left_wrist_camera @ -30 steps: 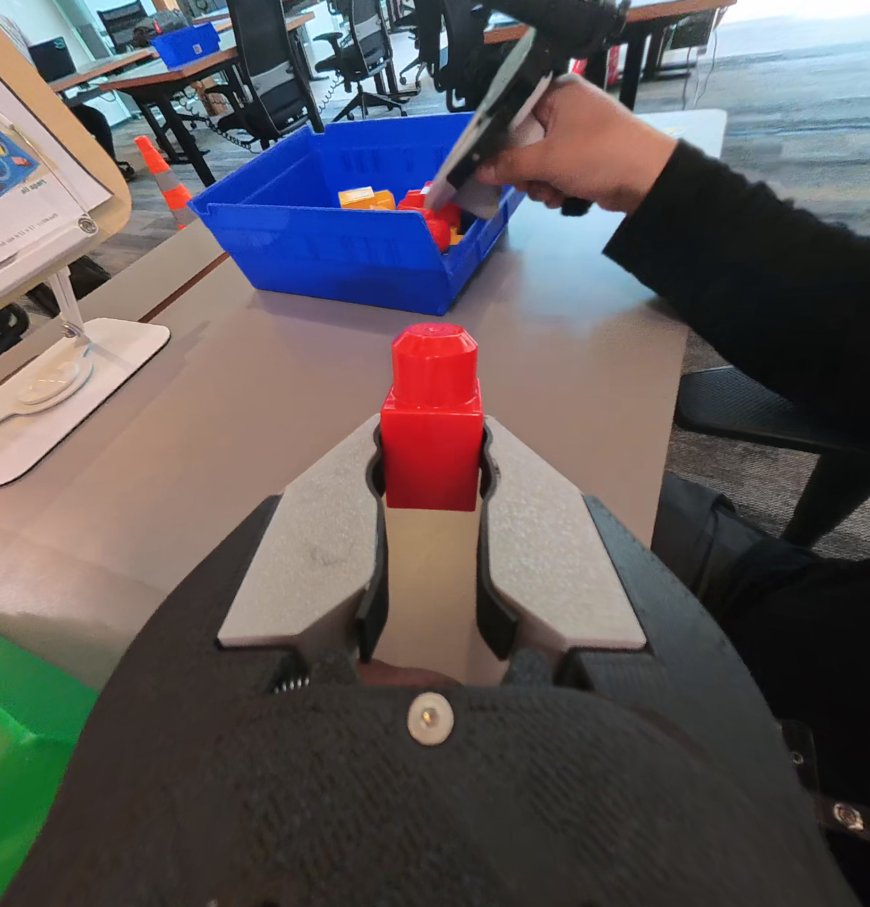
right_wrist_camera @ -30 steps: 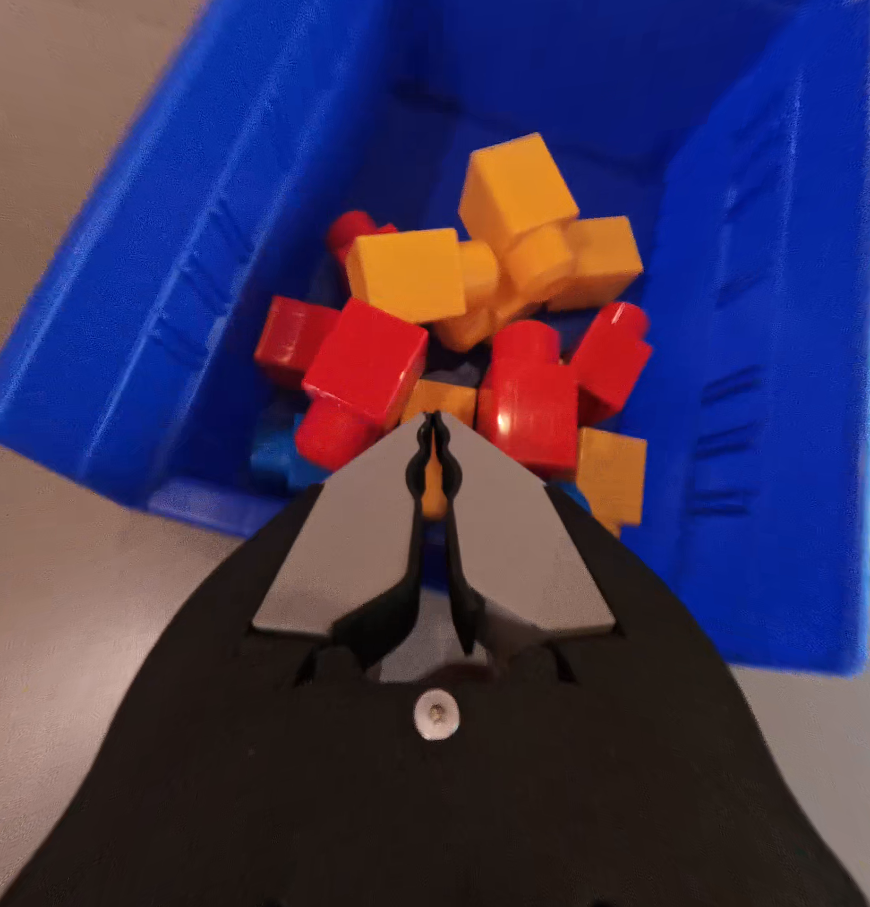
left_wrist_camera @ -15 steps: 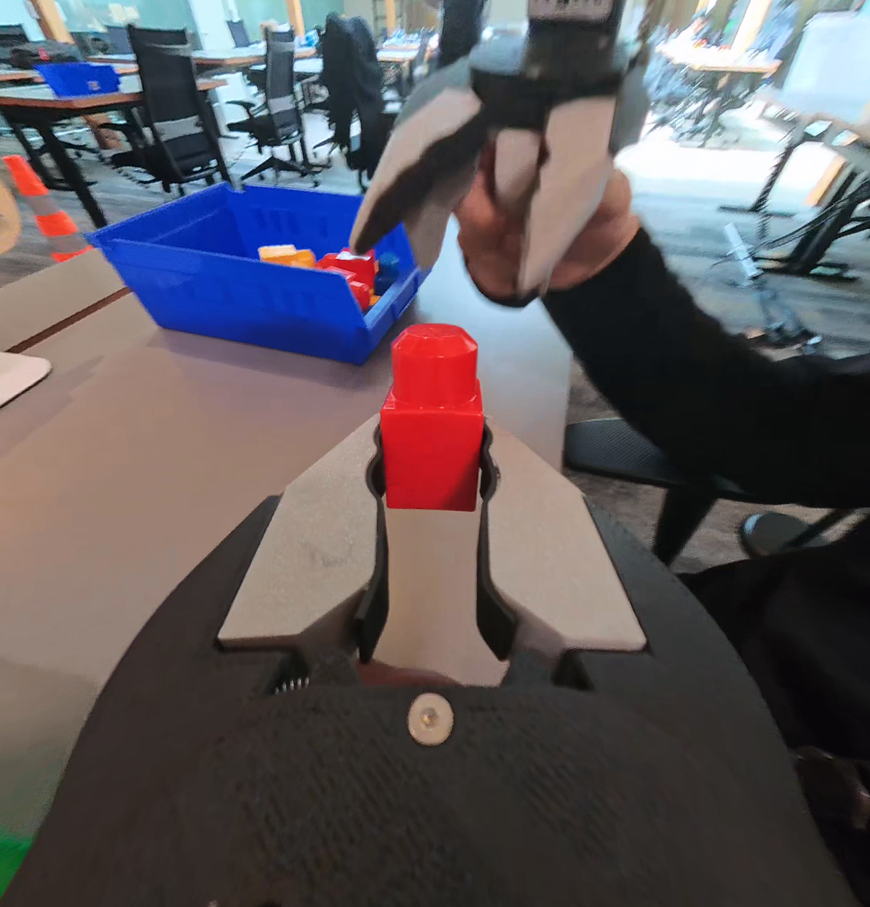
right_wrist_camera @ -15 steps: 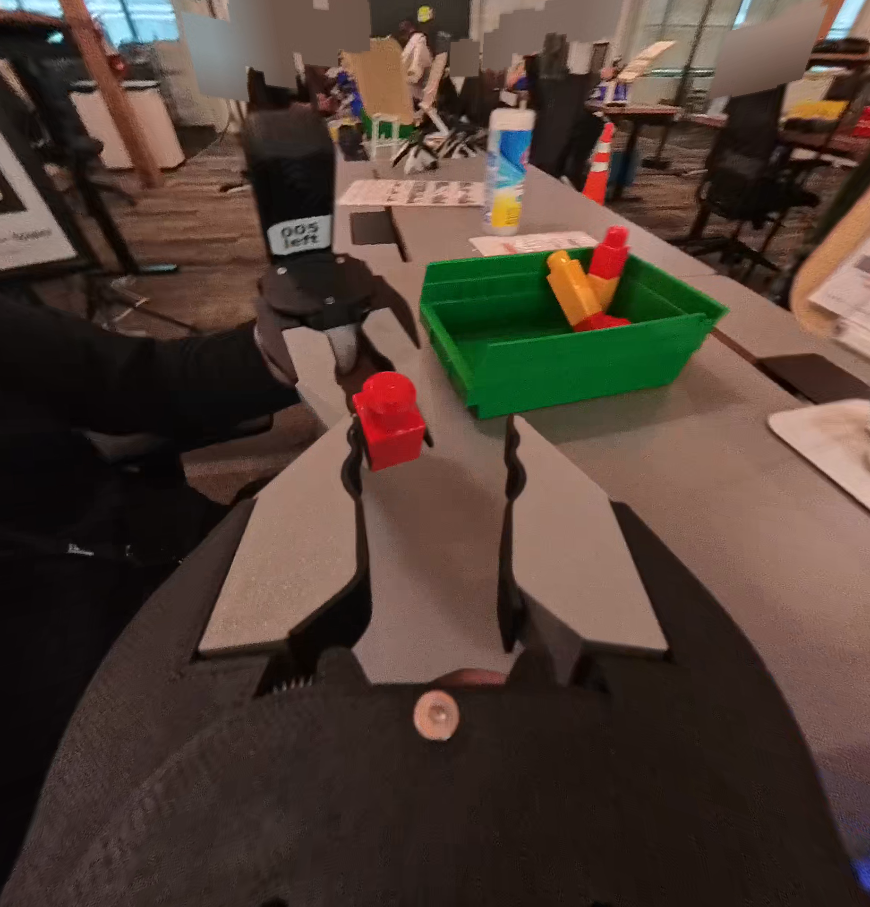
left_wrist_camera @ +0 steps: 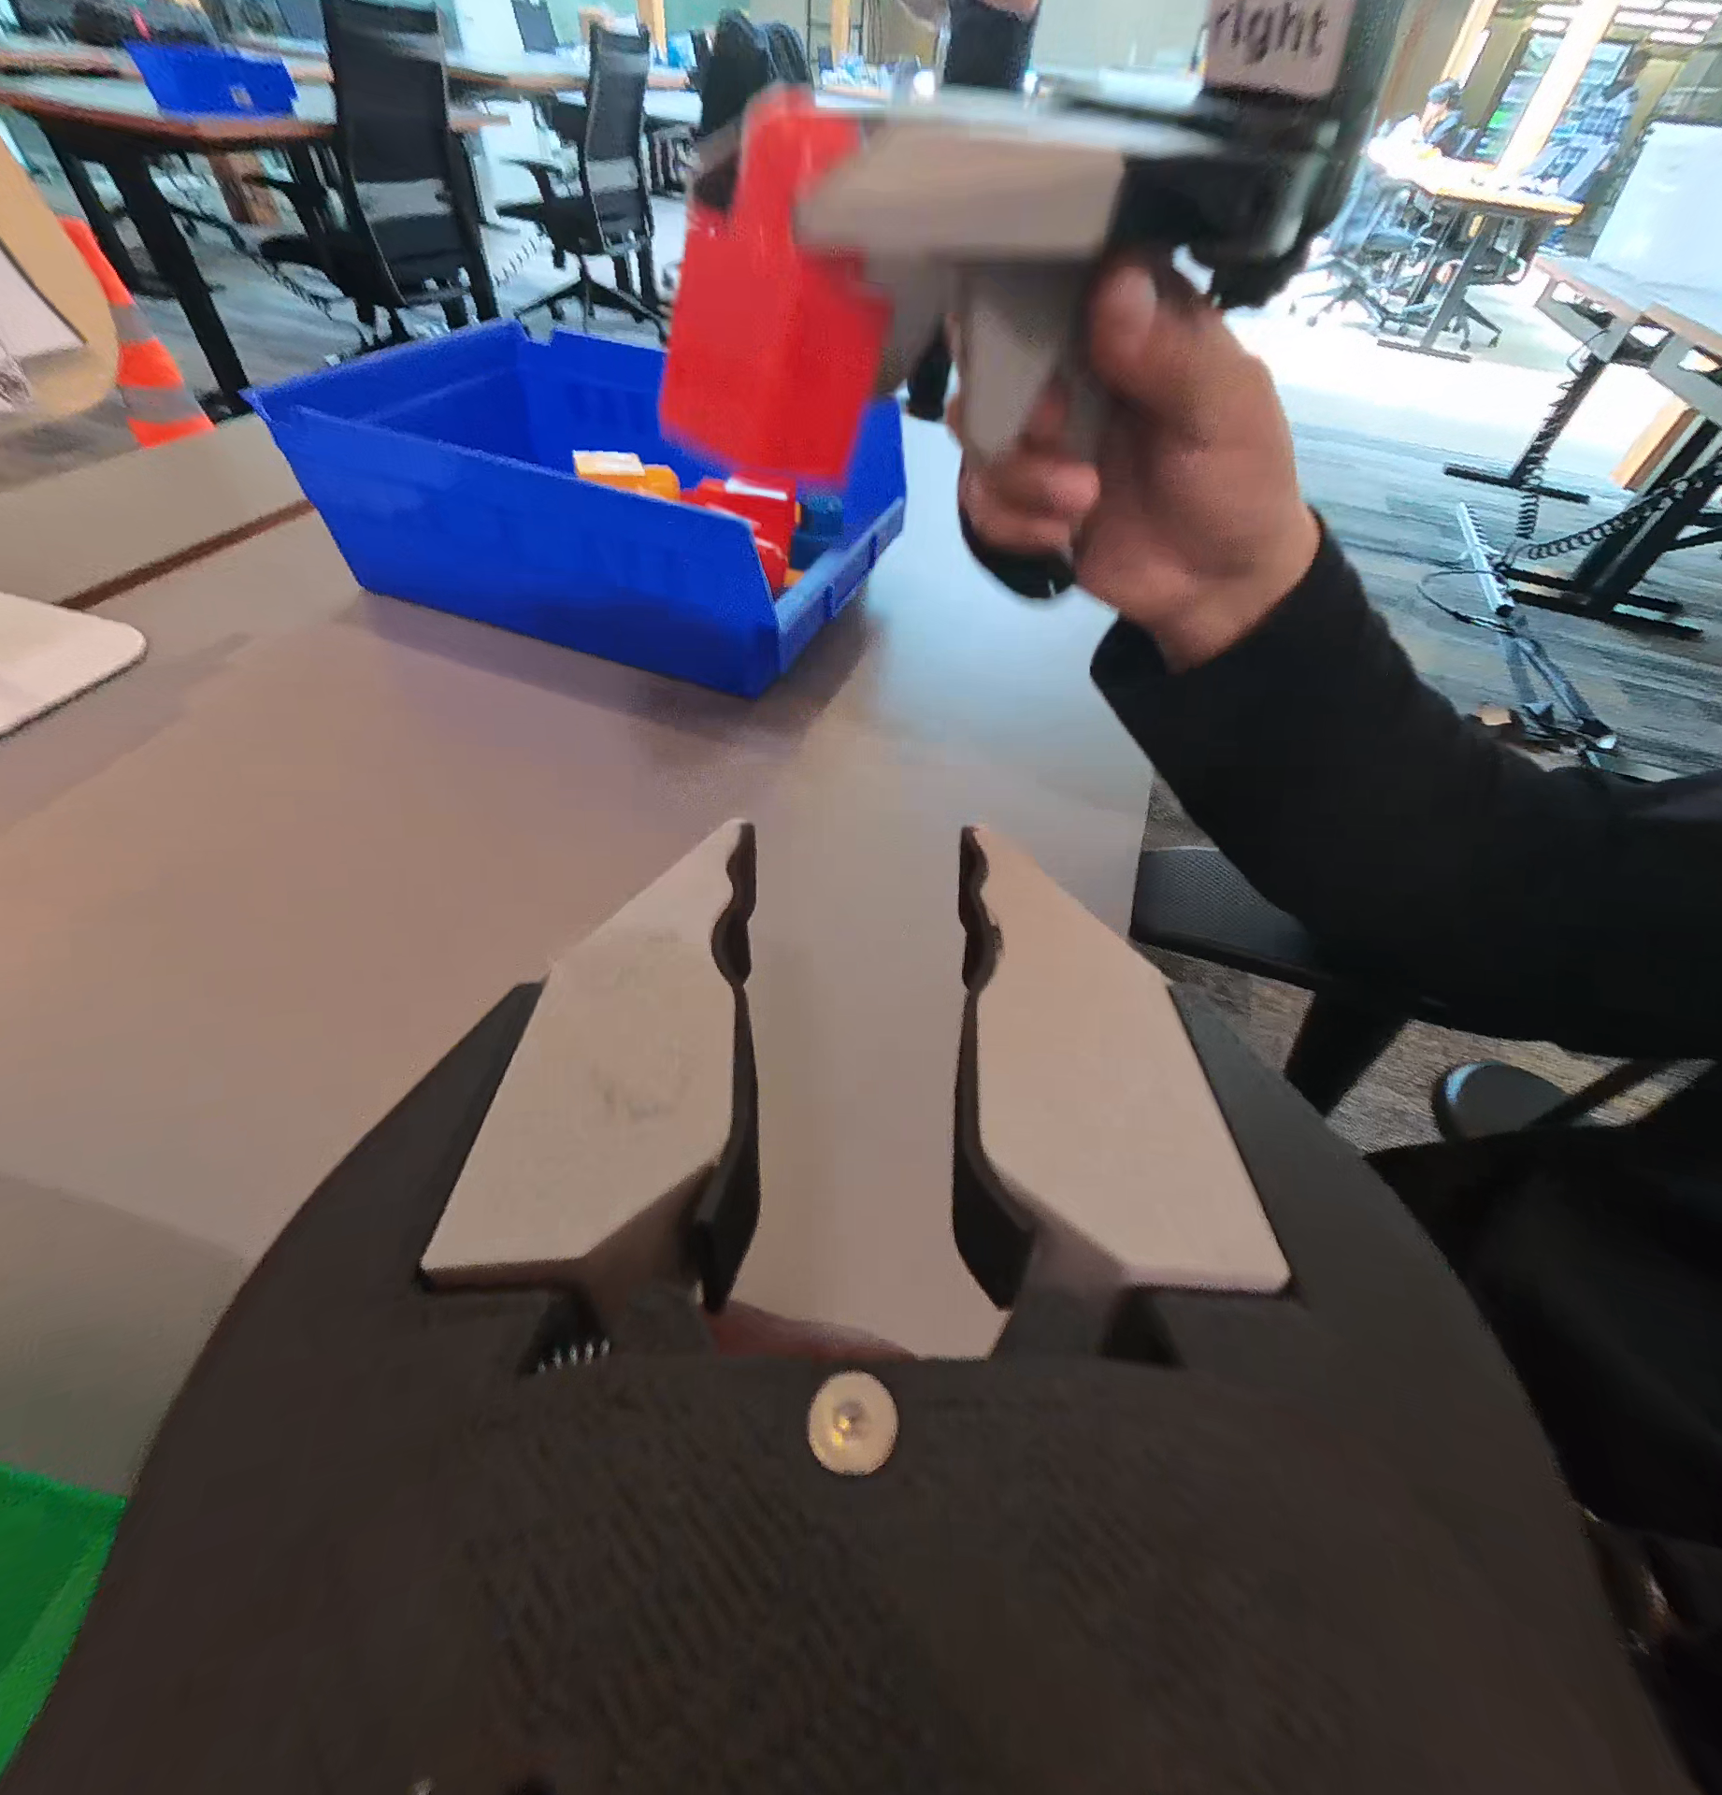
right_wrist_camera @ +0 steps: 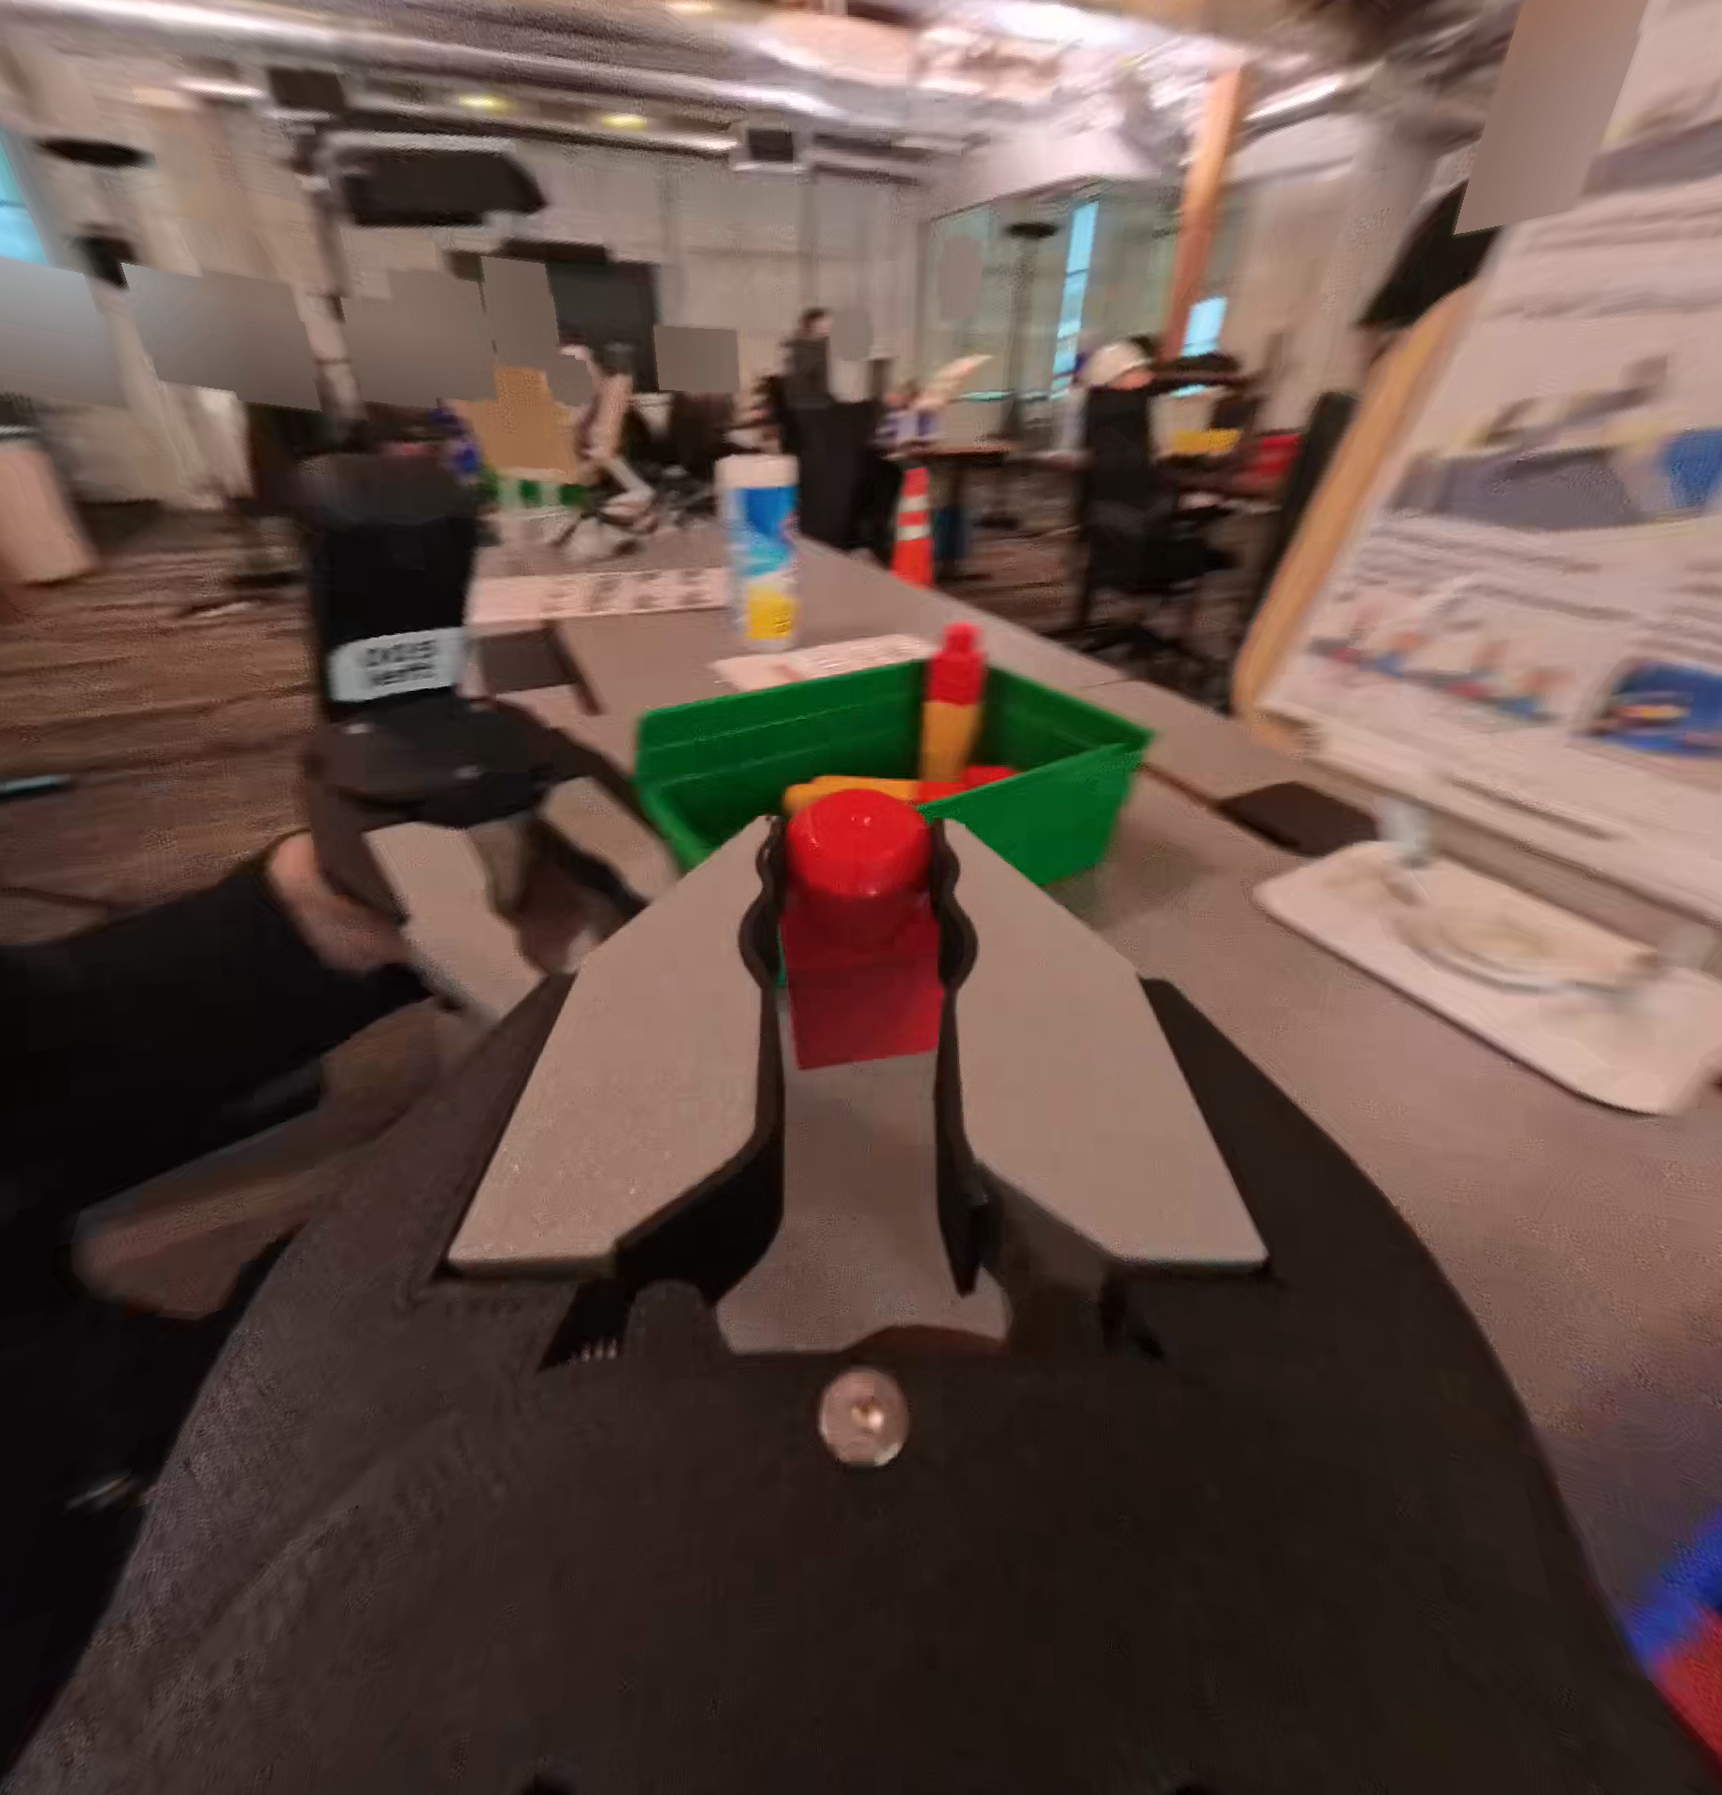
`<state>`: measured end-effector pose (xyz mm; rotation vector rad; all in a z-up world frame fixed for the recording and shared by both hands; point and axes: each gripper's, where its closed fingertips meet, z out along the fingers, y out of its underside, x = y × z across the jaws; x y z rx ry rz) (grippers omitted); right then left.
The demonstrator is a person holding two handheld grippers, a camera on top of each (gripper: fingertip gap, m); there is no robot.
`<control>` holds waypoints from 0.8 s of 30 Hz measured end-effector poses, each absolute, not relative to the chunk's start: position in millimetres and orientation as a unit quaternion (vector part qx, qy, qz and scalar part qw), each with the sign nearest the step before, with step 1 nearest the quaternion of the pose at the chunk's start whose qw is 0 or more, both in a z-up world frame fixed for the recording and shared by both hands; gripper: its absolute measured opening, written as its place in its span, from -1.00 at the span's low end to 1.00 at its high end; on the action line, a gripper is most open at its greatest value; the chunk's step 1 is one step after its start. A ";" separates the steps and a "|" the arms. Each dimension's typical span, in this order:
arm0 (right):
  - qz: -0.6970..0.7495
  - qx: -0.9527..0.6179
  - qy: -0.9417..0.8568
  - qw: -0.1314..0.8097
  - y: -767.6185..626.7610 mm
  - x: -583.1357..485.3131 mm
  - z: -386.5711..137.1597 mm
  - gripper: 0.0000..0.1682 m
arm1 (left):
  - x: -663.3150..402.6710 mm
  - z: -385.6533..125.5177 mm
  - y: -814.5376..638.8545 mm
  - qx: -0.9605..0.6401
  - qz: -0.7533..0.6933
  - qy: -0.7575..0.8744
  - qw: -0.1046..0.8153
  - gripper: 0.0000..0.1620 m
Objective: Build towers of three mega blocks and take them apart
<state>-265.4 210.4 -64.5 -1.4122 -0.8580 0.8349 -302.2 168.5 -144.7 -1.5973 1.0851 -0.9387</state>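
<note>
1. Between the right gripper's grey fingers sits a single red block, pinched at its sides, with its round stud pointing forward past the tips and its square body back toward the palm. So the block's long axis runs along the fingers, not across them.

2. Off to that gripper's left and slightly ahead, the left gripper stands with its jaws parted and nothing between them; only bare grey table shows through the gap. Seen from its own camera, the red block hangs up ahead and above its tips, well clear of the tabletop, carried in the person's right hand.

3. Just beyond the right gripper's tips lies a green bin, holding a leaning yellow-and-red stack and some loose pieces I cannot make out clearly.

4. Farther from the left gripper, ahead and a little left, rests a blue bin with a heap of loose red, yellow and blue blocks inside.

5. My guess is that the right hand alone has the piece, and the coming move turns on this: the green bin lies straight ahead of the stud end, the blue bin sits behind that gripper, and the empty left gripper is the nearer partner if the block is to be mated to another.
</note>
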 end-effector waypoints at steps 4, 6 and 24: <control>0.132 -0.651 -0.187 0.724 261.9 -121.9 -37.8 -0.69 | -300.3 -152.3 164.8 -0.660 -0.392 0.452 0.454 -0.51; 0.060 -0.641 -0.092 0.760 256.3 -48.1 -22.2 -0.69 | -297.7 -155.4 164.0 -0.661 -0.384 0.459 0.453 -0.51; 0.018 -0.734 0.036 0.678 327.0 54.8 -126.3 -0.34 | -293.5 -162.5 162.9 -0.662 -0.385 0.465 0.445 -0.53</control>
